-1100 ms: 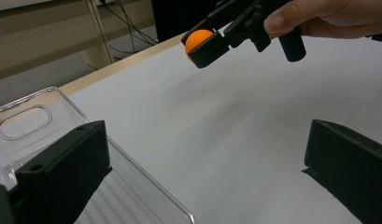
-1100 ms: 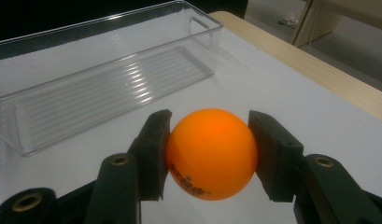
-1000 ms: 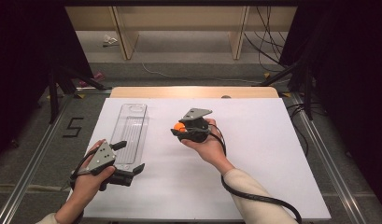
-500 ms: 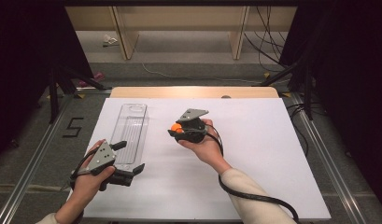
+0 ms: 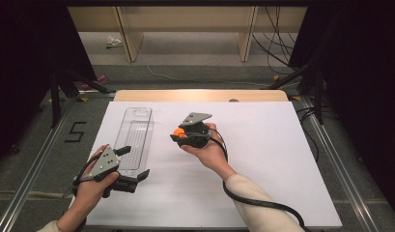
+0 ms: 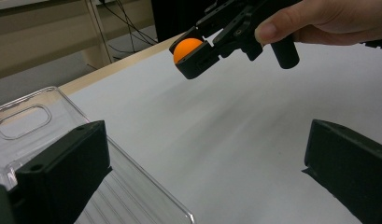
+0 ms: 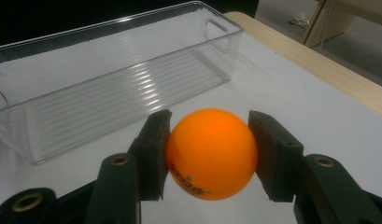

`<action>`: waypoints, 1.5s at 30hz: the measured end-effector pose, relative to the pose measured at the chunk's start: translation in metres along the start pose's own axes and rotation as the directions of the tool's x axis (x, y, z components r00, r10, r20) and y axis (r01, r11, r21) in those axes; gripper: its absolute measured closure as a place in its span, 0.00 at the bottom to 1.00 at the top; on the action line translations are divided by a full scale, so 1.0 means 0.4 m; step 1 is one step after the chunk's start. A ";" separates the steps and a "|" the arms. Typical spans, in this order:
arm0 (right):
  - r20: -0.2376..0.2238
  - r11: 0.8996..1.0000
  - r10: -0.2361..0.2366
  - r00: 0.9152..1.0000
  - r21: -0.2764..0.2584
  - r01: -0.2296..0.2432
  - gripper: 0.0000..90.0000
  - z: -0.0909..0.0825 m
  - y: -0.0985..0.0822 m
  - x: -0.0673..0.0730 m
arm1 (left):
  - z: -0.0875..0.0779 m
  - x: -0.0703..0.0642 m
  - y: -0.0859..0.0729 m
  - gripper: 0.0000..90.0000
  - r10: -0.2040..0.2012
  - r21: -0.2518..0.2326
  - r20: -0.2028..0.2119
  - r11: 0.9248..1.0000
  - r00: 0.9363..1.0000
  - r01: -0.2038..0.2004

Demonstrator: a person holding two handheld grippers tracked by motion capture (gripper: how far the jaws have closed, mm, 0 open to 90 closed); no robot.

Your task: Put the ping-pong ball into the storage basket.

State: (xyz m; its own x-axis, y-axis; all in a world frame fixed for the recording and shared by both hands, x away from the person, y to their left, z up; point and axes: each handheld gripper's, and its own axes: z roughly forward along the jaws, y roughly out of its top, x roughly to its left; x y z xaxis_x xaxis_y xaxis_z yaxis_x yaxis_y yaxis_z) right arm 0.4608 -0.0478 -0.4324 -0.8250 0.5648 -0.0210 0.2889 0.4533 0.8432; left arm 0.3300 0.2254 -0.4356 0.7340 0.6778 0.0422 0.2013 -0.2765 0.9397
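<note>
Right tongs (image 7: 209, 154) clamp a glossy orange ball (image 7: 211, 153); left tongs (image 6: 207, 177) stand open

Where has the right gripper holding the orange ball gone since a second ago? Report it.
Yes: the right gripper with the orange ball has shifted slightly left, toward the clear plastic bin.

A white sheet (image 5: 262, 164) covers the tabletop, with a strip of pale wood (image 5: 200, 95) showing along its far edge. A black numeral 5 (image 5: 75, 131) marks the grey floor at the left, beside a metal rail (image 5: 38, 159). Beyond the table stand light wooden panels (image 5: 127, 34), a small piece of litter (image 5: 114, 42) on the floor between them. Black cables (image 5: 277, 43) trail down at the far right, near dark curtains (image 5: 364, 77).
</note>
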 end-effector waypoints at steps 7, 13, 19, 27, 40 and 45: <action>-0.004 1.000 -0.001 1.000 -0.003 0.001 0.57 0.004 0.007 0.005 | 0.000 -0.001 0.000 0.00 0.001 0.000 0.000 1.000 1.000 -0.001; -0.011 1.000 -0.005 1.000 -0.007 0.004 0.57 0.012 0.013 0.010 | 0.000 -0.001 0.001 0.00 0.002 0.000 0.001 1.000 1.000 -0.002; -0.015 1.000 -0.004 1.000 -0.014 0.004 0.57 0.018 0.022 0.016 | -0.001 -0.001 0.001 0.00 0.003 0.000 0.000 1.000 1.000 -0.003; -0.024 1.000 -0.007 1.000 -0.015 0.007 0.57 0.025 0.027 0.022 | -0.001 -0.002 0.001 0.00 0.004 0.000 0.003 1.000 1.000 -0.004; -0.031 1.000 -0.010 0.999 -0.021 0.009 0.57 0.039 0.040 0.032 | -0.001 -0.003 0.001 0.00 0.005 0.000 0.003 1.000 1.000 -0.005; -0.036 1.000 -0.009 0.999 -0.024 0.008 0.57 0.044 0.044 0.037 | -0.001 -0.003 0.001 0.00 0.005 -0.001 0.004 1.000 1.000 -0.005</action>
State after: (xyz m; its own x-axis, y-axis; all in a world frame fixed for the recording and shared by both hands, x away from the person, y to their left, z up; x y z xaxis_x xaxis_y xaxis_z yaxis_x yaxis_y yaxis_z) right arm 0.4621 -0.0192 -0.4272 -0.8445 0.5355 -0.0089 0.2708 0.4412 0.8556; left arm 0.3290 0.2247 -0.4351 0.7373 0.6740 0.0459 0.1971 -0.2796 0.9397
